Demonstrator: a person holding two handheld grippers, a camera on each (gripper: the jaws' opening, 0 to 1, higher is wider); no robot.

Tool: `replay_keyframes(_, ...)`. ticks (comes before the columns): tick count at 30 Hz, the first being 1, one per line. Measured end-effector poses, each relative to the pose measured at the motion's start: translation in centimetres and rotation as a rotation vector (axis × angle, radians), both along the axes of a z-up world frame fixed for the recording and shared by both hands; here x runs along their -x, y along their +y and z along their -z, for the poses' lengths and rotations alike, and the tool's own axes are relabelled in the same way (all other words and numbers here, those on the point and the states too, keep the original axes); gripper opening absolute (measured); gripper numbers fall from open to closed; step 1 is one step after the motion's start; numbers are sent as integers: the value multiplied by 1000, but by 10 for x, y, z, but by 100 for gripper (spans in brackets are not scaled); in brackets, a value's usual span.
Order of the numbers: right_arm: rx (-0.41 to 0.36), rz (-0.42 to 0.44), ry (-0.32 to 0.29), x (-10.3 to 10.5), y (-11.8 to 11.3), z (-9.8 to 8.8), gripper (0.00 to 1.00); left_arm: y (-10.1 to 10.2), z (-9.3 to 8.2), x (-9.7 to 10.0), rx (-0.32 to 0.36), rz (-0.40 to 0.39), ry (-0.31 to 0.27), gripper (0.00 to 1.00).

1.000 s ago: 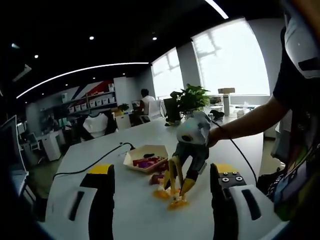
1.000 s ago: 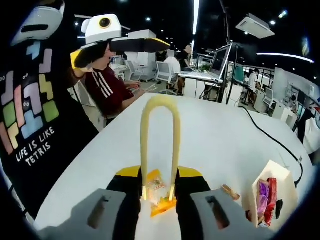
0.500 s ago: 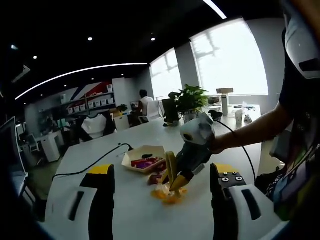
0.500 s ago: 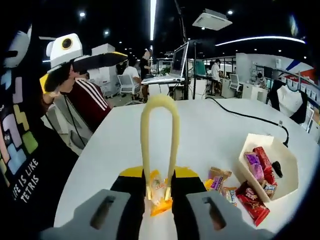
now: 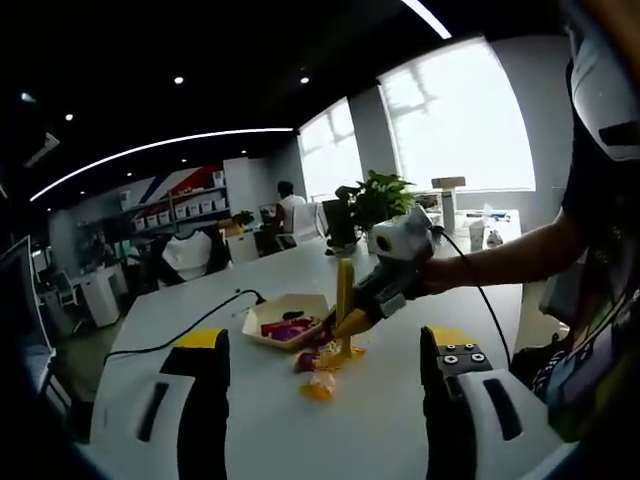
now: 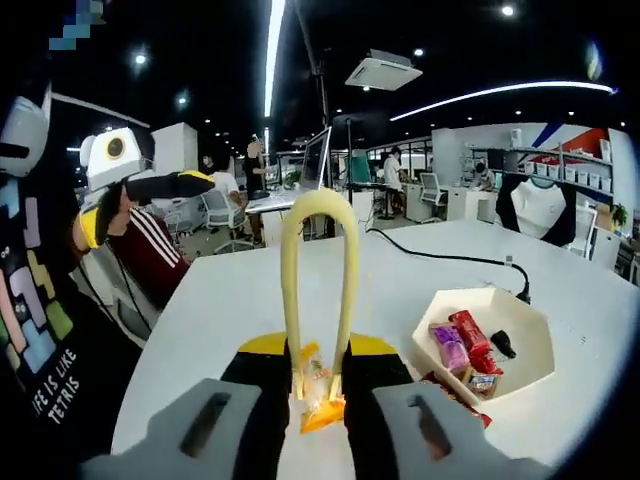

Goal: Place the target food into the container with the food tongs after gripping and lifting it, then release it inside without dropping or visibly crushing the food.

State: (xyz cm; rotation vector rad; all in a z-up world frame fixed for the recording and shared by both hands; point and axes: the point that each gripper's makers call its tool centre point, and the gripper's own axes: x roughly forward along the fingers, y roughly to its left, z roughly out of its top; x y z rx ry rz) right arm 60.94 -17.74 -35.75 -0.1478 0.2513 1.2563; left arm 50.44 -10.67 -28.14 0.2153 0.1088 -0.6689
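Note:
My right gripper is shut on yellow food tongs, whose tips pinch an orange snack packet just above the white table. A white hexagonal container holding several wrapped snacks sits to the right of the tongs. In the left gripper view, a hand holds the right gripper with the tongs tilted beside the container. The held packet hangs at their tips. My left gripper stays open well short of the table's snacks, nothing between its jaws.
A second orange packet and a red one lie on the table in front of the container. A black cable runs across the table behind it. A person stands at the table's left edge. Chairs and desks stand behind.
The right gripper has raised the tongs with the orange packet off the table and swung them toward the container. The left gripper has barely moved.

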Motion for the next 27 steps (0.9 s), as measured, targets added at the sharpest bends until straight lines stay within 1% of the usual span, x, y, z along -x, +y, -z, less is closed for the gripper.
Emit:
replay_keyframes(1, -4, -5, 4, -1, -2, -3, 13, -1, 0, 0, -3, 1, 0, 83)
replay_keyframes(2, -19, 25, 4, -7, -5, -8, 13, -1, 0, 0, -4, 3, -1, 83)
replay_keyframes(7, -13, 51, -40, -22, -13, -21, 14, -2, -1, 0, 1, 5, -2, 83)
replay_keyframes(9, -13, 56, -38, -30, -17, -23, 14, -2, -1, 0, 4, 6, -3, 83)
replay_keyframes(13, -2, 79, -62, -46, -21, -29, 14, -2, -1, 0, 3, 6, -1, 83)
replay_keyframes(16, -13, 90, -88, -57, -26, -38, 14, -3, -2, -1, 12, 7, 3, 83)
replay_keyframes(18, -46, 119, -60, -70, -32, -43, 14, -4, -4, -1, 9, 9, -4, 83)
replay_keyframes(19, -50, 129, -59, -74, -34, -44, 14, -5, -5, -1, 8, 10, -5, 83)
replay_keyframes(20, -49, 137, -61, -76, -35, -44, 14, -5, -5, -2, 8, 12, -6, 83)
replay_keyframes(21, -36, 148, -69, -85, -40, -45, 14, -6, -6, -2, 10, 15, -7, 83)
replay_keyframes(22, -34, 152, -70, -87, -41, -45, 14, -7, -6, -3, 10, 18, -7, 83)
replay_keyframes(23, -28, 165, -76, -96, -44, -47, 14, -7, -6, -3, 6, 20, -8, 83)
replay_keyframes(26, -13, 184, -84, -107, -49, -50, 14, -8, -5, -4, 6, 24, -6, 83)
replay_keyframes(27, -5, 204, -86, -113, -52, -51, 14, -8, -5, -4, 5, 23, -6, 83)
